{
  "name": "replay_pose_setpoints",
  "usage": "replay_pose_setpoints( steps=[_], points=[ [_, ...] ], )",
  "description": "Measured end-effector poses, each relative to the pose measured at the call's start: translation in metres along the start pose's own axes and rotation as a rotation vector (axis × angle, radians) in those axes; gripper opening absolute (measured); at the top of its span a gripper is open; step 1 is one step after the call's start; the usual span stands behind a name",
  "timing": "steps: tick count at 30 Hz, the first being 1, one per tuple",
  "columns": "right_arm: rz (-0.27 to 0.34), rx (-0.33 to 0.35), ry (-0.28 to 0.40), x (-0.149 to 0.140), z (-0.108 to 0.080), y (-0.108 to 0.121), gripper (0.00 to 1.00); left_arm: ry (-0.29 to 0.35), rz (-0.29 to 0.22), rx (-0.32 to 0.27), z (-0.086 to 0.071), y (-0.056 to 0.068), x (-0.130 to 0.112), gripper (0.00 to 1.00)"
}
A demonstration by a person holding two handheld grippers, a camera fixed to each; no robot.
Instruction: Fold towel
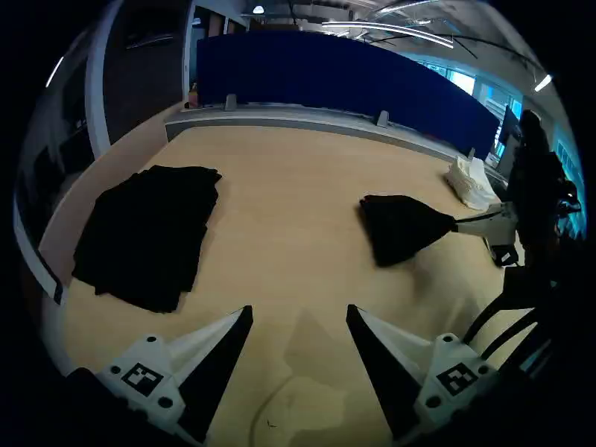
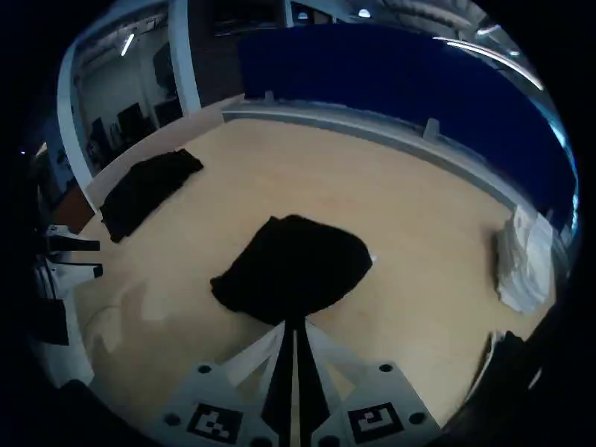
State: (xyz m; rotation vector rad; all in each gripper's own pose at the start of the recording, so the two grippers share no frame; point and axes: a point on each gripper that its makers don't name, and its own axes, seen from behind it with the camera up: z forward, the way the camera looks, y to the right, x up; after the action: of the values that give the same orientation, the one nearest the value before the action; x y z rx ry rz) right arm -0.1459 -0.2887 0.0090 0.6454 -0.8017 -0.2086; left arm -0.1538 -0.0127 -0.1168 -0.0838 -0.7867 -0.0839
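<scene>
Towel (image 2: 294, 264) is lying bunched just ahead of the right gripper (image 2: 296, 322), which is pinching its near edge; the left gripper (image 1: 298, 309) is hanging open, apart. No neat fold is showing yet.

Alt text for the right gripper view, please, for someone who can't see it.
The right hand-held gripper is shut on the near edge of a crumpled black towel on a light wooden table. A black cloth pile lies far left, white folded towels right.
</scene>
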Motion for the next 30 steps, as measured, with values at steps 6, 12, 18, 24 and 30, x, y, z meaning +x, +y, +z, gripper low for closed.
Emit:
replay_pose_setpoints(
  steps=[6,12,18,24,30],
  points=[
    [-0.031,0.001,0.096,0.050,-0.019,0.002,0.02,0.006,0.006,-0.001,-0.002,0.001,0.004,0.93],
    [-0.052,-0.007,0.179,0.096,-0.041,0.007,0.02,0.016,0.007,-0.001,-0.003,0.002,0.008,0.93],
    [-0.050,-0.018,0.236,0.126,-0.063,0.015,0.02,0.026,0.013,-0.005,-0.004,0.004,0.013,0.93],
    [-0.045,-0.041,0.259,0.136,-0.080,0.029,0.02,0.031,0.017,-0.013,-0.005,0.010,0.016,0.93],
    [-0.025,-0.054,0.270,0.137,-0.093,0.044,0.02,0.031,0.022,-0.020,-0.005,0.016,0.018,0.93]
  ],
)
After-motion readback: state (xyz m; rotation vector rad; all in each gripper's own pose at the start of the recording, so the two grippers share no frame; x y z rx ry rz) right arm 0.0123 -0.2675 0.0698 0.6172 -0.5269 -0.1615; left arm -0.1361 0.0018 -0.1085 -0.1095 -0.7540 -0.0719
